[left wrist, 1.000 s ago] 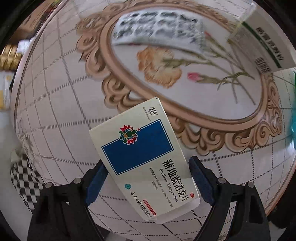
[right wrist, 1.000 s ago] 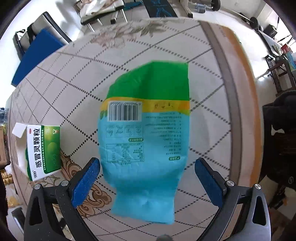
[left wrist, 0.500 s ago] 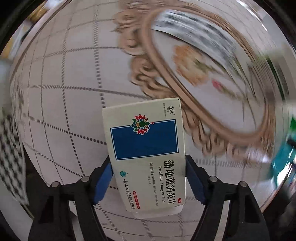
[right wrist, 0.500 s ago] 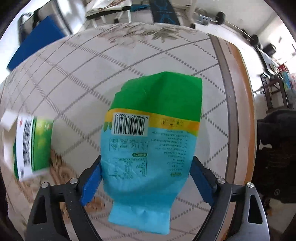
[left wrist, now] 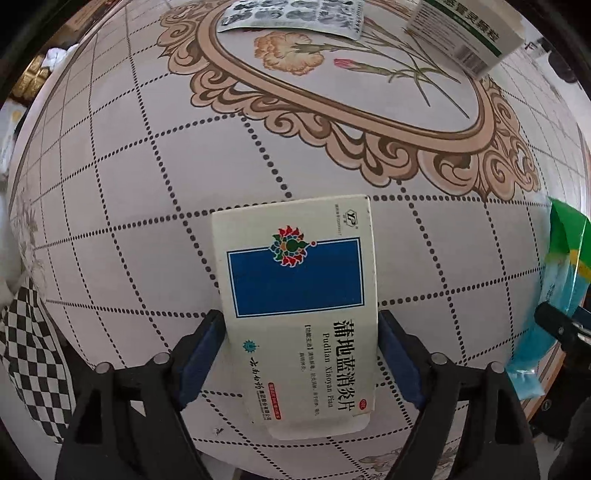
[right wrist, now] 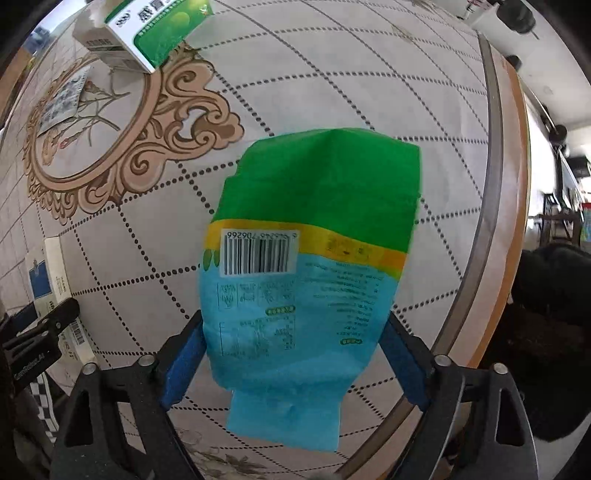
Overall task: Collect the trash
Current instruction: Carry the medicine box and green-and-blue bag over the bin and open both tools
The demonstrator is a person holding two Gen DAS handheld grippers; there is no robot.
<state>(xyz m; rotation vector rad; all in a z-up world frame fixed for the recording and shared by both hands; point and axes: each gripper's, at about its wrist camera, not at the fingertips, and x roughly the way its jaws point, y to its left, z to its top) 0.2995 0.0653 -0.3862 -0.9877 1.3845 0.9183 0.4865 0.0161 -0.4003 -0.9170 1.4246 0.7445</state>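
My left gripper (left wrist: 301, 354) is shut on a flat white medicine box with a blue rectangle (left wrist: 299, 295); both blue pads press its long sides. My right gripper (right wrist: 295, 354) is shut on a green and light-blue plastic bag (right wrist: 310, 266) with a barcode, its pads against the bag's edges. The bag also shows at the right edge of the left wrist view (left wrist: 557, 280). The medicine box shows at the left edge of the right wrist view (right wrist: 51, 280). Both items are over the patterned tablecloth (left wrist: 147, 192).
A green and white medicine box (right wrist: 147, 33) stands at the far side of the table, also in the left wrist view (left wrist: 465, 33). A silver blister sheet (left wrist: 291, 16) lies on the flower medallion. The table's wooden edge (right wrist: 509, 206) runs along the right. A checkered cloth (left wrist: 29, 354) is at left.
Both grippers closed from wide open onto their items: the left on the medicine box, the right on the bag. Both views swung across the table.
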